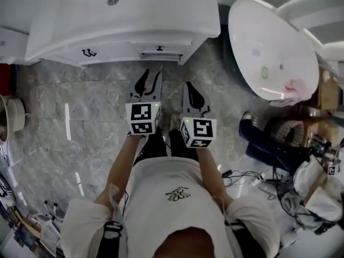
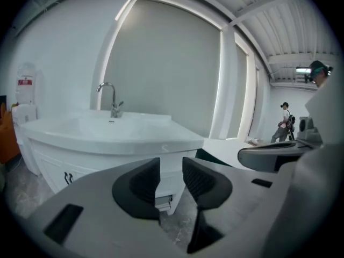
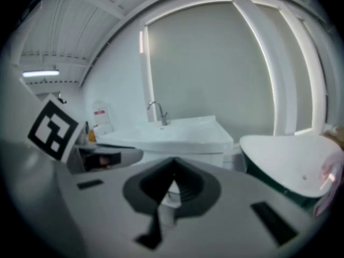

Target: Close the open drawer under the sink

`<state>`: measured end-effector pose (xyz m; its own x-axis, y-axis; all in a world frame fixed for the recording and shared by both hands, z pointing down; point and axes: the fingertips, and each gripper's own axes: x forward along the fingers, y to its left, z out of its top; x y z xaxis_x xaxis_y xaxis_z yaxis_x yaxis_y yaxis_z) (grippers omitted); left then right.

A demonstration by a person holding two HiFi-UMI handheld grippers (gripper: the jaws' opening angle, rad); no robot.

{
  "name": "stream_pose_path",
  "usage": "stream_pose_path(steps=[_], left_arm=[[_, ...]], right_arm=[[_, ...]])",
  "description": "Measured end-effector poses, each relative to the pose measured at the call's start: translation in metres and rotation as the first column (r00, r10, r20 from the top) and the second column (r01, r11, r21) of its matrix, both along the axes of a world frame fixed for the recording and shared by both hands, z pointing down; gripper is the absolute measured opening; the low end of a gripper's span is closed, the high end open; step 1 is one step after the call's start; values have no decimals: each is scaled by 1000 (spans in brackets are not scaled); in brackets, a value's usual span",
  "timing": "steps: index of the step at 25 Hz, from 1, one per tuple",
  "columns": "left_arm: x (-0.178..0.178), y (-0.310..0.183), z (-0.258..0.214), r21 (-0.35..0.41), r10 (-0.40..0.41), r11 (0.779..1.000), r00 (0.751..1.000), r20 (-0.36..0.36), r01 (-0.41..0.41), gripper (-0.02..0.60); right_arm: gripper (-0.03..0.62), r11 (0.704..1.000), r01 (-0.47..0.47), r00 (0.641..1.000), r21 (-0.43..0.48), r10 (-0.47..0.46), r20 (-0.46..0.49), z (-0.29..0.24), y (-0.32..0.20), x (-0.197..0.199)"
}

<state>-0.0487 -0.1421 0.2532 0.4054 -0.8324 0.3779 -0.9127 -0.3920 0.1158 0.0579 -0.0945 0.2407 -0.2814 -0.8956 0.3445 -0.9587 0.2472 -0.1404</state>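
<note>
standing before the sink cabinet (image 1: pixel 123 20), the person stretches both forearms forward, grippers side by side and tipped slightly down. left gripper (image 1: pixel 151 75): jaws parted, nothing between them. right gripper (image 1: pixel 189 86): jaws closed tip to tip, empty. the drawer (image 1: pixel 159 52) sits under the basin, standing slightly out of the cabinet face, clear of both grippers. only the gripper views show the faucet (image 2: pixel 110 98); the left one also shows a distant person (image 2: pixel 285 123). marble floor (image 1: pixel 80 117) separates grippers from cabinet. a white tub (image 1: pixel 271 52) stands near on the right.
</note>
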Motion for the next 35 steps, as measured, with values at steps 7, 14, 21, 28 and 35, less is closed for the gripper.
stream_pose_path(steps=[7,14,21,28,35], left_arm=[[8,73,-85,174,89,980,995,35,-94,55],[-22,72,-96,201,-44,979,995,92,25,32],[-31,74,-117,280,-73,959,992,101,42,31],[-27,74,-128,304,-86,951,994,68,61,29],[-34,75,-129,289,-91,955,994,60,70,29]], right_arm=[[29,997,72,997,13,-72,1,-61,41,-10],[29,987,141,990,76,-141,-11,-82,50,-17],[28,985,114,993,130,-111,-24,-95,42,-4],[28,986,93,995,137,-89,-39,-97,38,0],[28,984,123,991,129,-116,-59,-99,45,-14]])
